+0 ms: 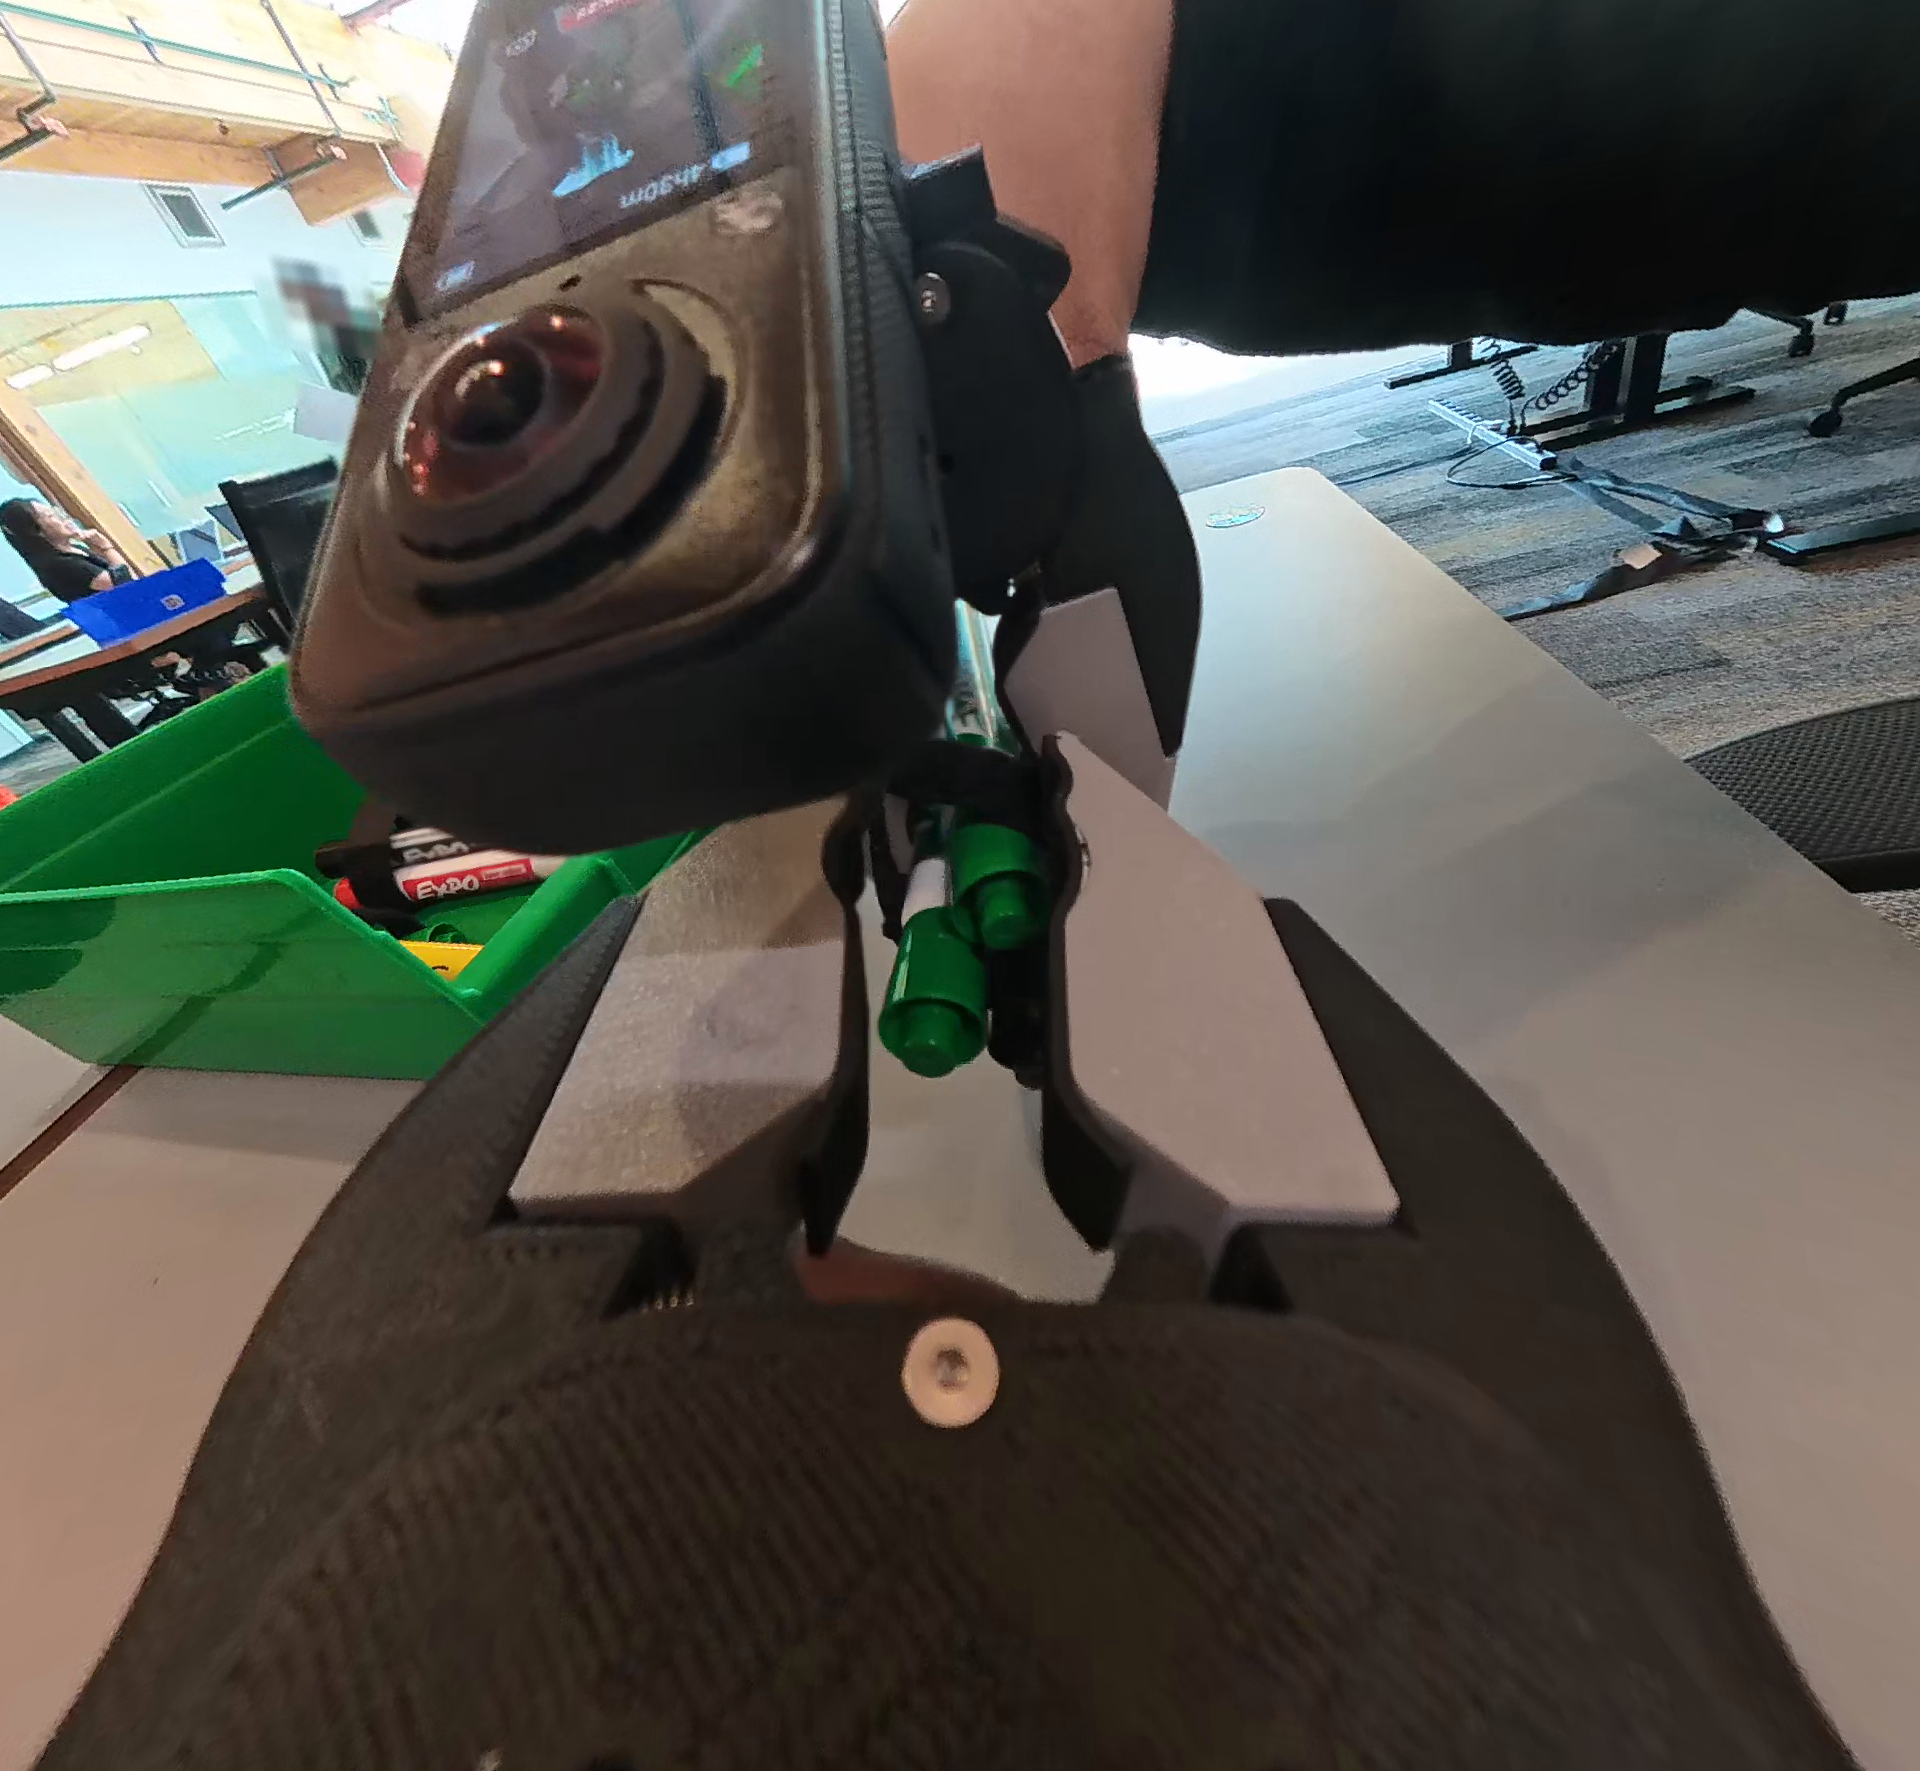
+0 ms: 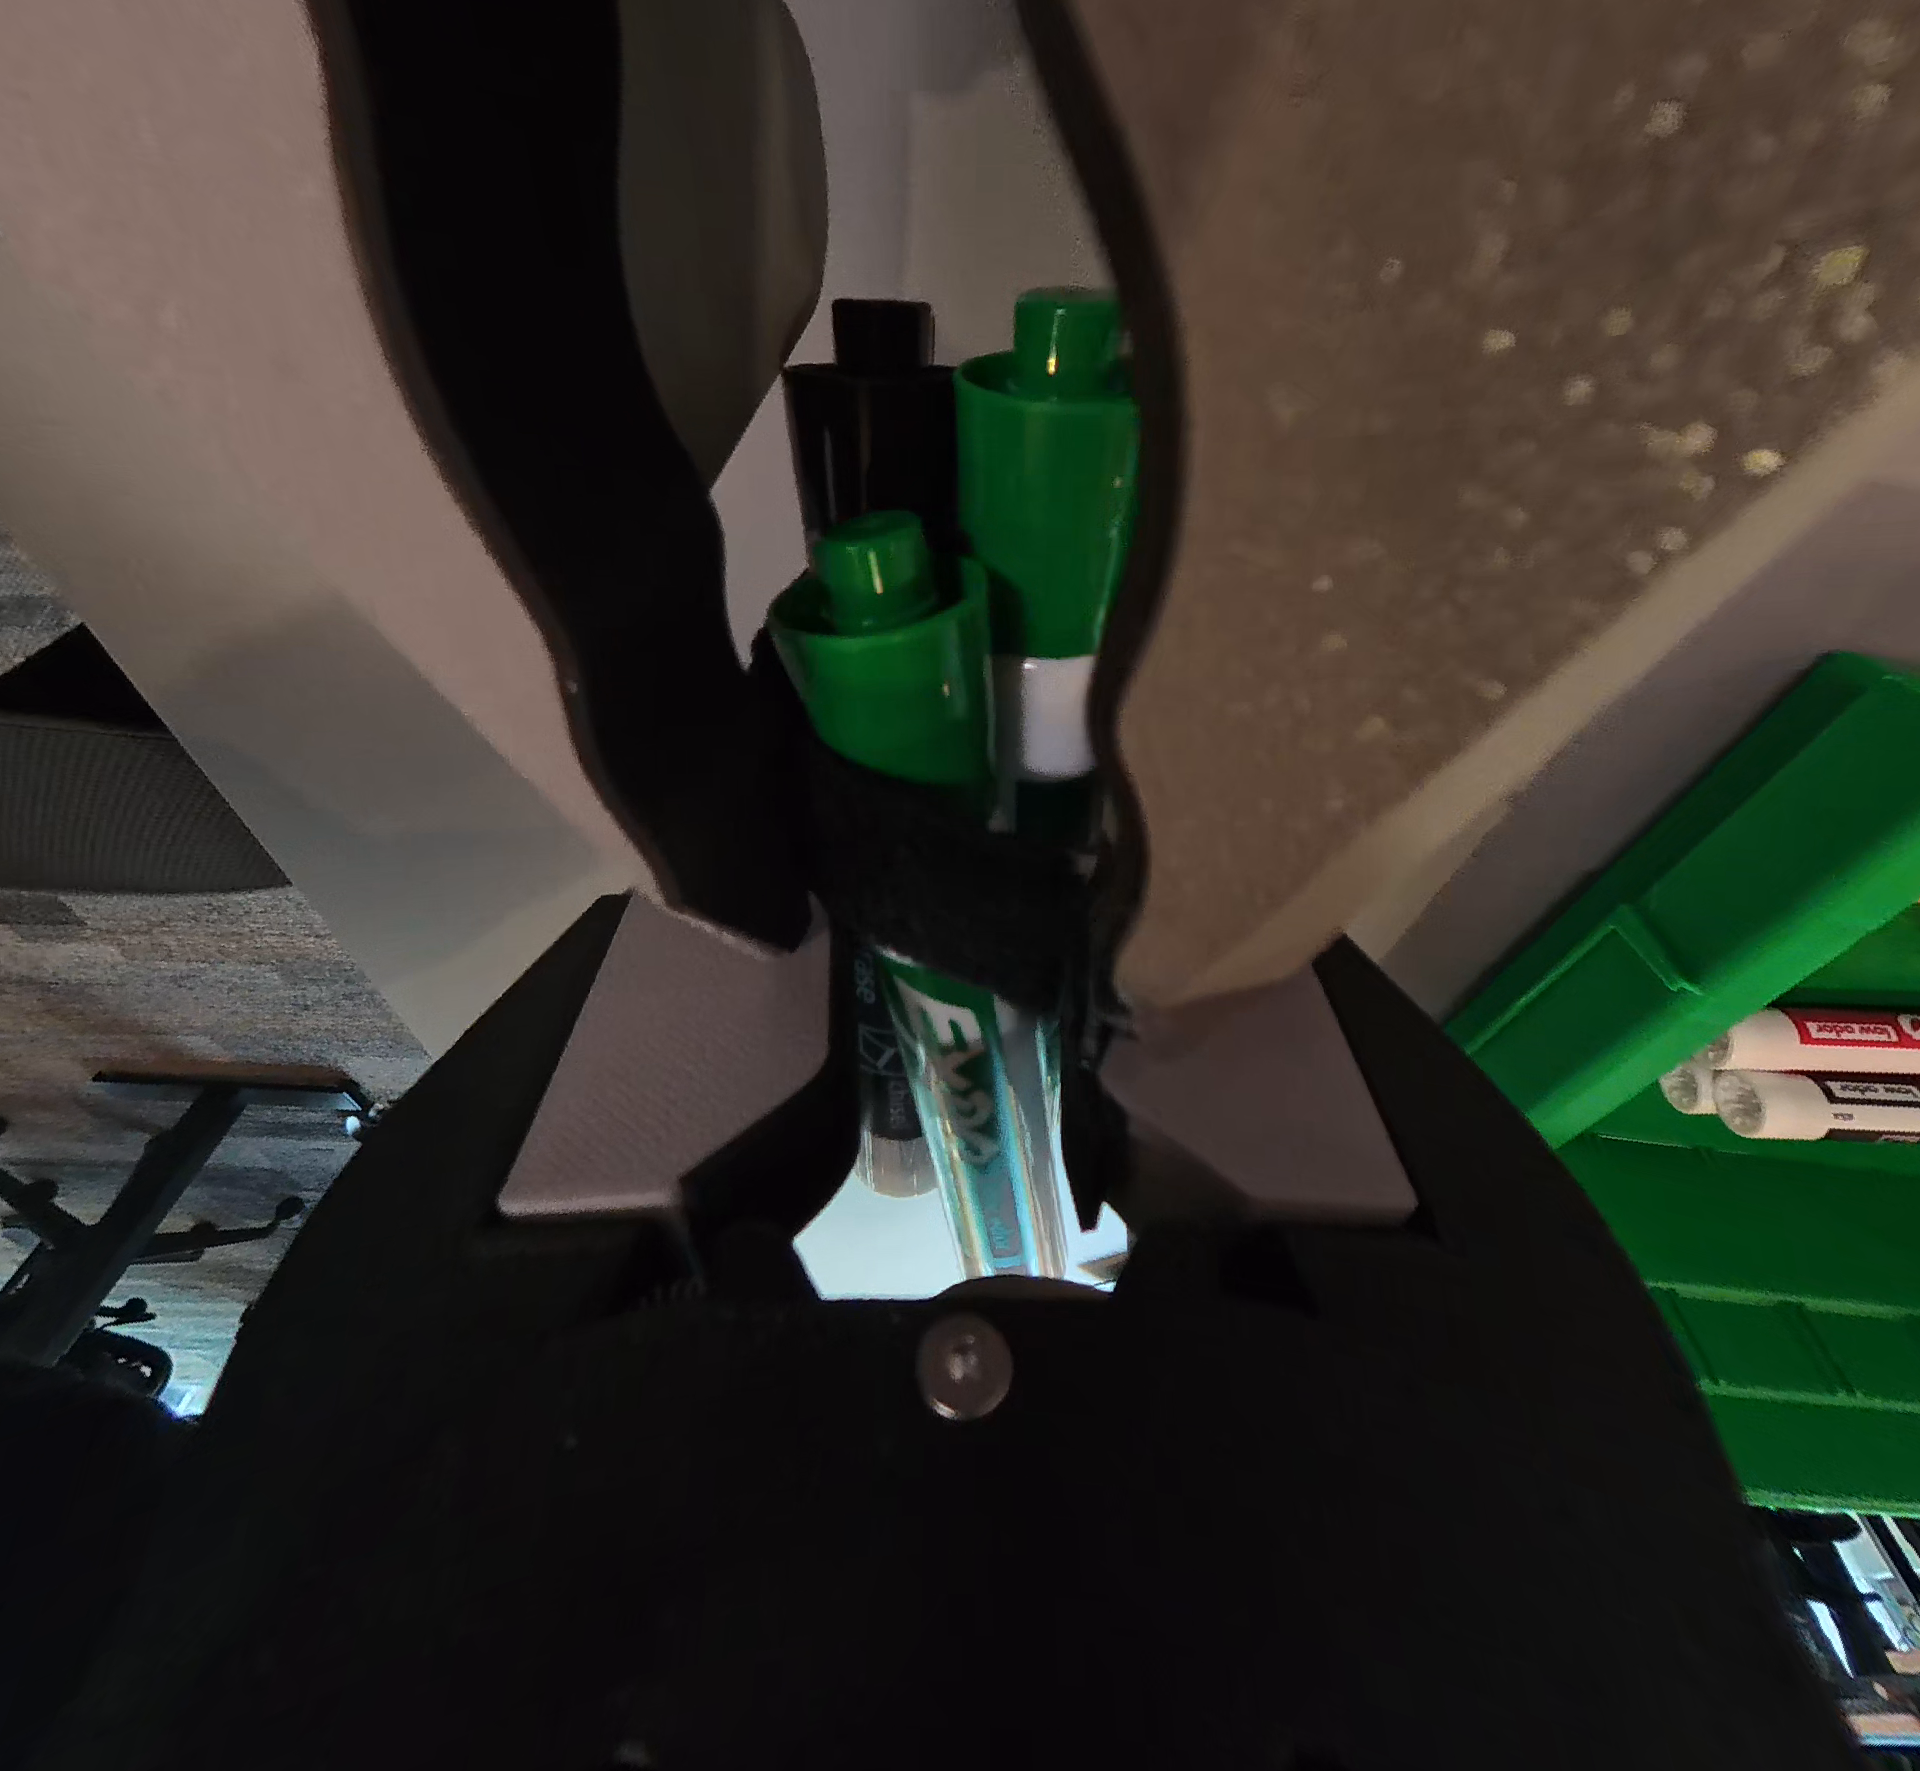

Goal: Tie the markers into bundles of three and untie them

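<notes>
A bundle of markers (image 1: 935, 983), two with green caps and one with a black cap, has a black strap (image 1: 966, 765) wrapped around it. It is held in the air above the grey table (image 1: 1455, 786). My left gripper (image 1: 951, 796) is shut on the cap end of the bundle, at the strap. In the right wrist view the bundle (image 2: 894, 682) runs lengthwise between my right gripper's (image 2: 966, 983) fingers, which are shut on the barrels just behind the strap (image 2: 935, 869). The two grippers face each other closely. The right gripper's camera (image 1: 623, 433) fills the upper left wrist view.
A green bin (image 1: 208, 942) with more markers (image 1: 468, 880) stands on the table to the left; it also shows in the right wrist view (image 2: 1714, 890). A person's arm (image 1: 1039, 111) is above. A dark mesh chair (image 1: 1818, 786) stands beyond the table's right edge. My right fingertips sit around 8 cm from my left ones.
</notes>
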Tool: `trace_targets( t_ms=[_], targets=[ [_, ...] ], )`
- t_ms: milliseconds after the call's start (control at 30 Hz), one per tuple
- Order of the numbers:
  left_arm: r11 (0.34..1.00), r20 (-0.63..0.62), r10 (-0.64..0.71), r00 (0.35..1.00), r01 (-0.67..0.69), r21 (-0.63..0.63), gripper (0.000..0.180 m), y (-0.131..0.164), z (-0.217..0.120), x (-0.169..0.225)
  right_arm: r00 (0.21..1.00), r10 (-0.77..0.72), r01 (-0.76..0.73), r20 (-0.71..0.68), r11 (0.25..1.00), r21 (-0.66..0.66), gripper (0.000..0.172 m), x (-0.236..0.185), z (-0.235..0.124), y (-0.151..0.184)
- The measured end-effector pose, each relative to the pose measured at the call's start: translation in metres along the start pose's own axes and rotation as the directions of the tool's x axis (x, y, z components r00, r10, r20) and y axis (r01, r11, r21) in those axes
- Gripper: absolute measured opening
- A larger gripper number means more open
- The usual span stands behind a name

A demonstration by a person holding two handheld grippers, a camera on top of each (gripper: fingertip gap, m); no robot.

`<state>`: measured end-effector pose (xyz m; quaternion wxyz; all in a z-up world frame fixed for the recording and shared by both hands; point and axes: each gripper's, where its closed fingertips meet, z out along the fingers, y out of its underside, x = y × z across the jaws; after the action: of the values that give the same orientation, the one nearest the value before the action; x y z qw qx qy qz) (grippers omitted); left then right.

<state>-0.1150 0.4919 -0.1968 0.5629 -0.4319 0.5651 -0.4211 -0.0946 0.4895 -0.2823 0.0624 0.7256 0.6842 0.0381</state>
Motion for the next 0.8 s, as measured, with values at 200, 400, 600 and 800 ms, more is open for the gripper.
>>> trace_targets(
  t_ms=[200, 400, 600, 800],
  targets=[
    [1.000, -0.005, -0.009, 1.000, 0.009, -0.006, 0.029, 0.0008, 0.0005, 0.0000, 1.000, -0.005, 0.005, -0.005, 1.000, -0.002, 0.037, 0.0005, 0.0003, 0.0001],
    [0.999, -0.007, -0.040, 0.999, 0.041, 0.006, 0.027, -0.0005, -0.0011, -0.0022, 1.000, -0.006, 0.006, -0.001, 1.000, -0.005, 0.036, -0.0008, 0.0013, 0.0004],
    [1.000, -0.017, -0.026, 1.000, 0.026, 0.003, 0.020, -0.0004, -0.0008, 0.0006, 1.000, -0.005, 0.005, -0.003, 1.000, -0.007, 0.037, 0.0000, 0.0016, 0.0006],
    [1.000, -0.020, -0.008, 1.000, 0.008, 0.010, 0.000, -0.0013, -0.0014, 0.0029, 1.000, 0.001, -0.001, -0.004, 1.000, -0.005, 0.037, 0.0008, 0.0020, 0.0022]
  ],
)
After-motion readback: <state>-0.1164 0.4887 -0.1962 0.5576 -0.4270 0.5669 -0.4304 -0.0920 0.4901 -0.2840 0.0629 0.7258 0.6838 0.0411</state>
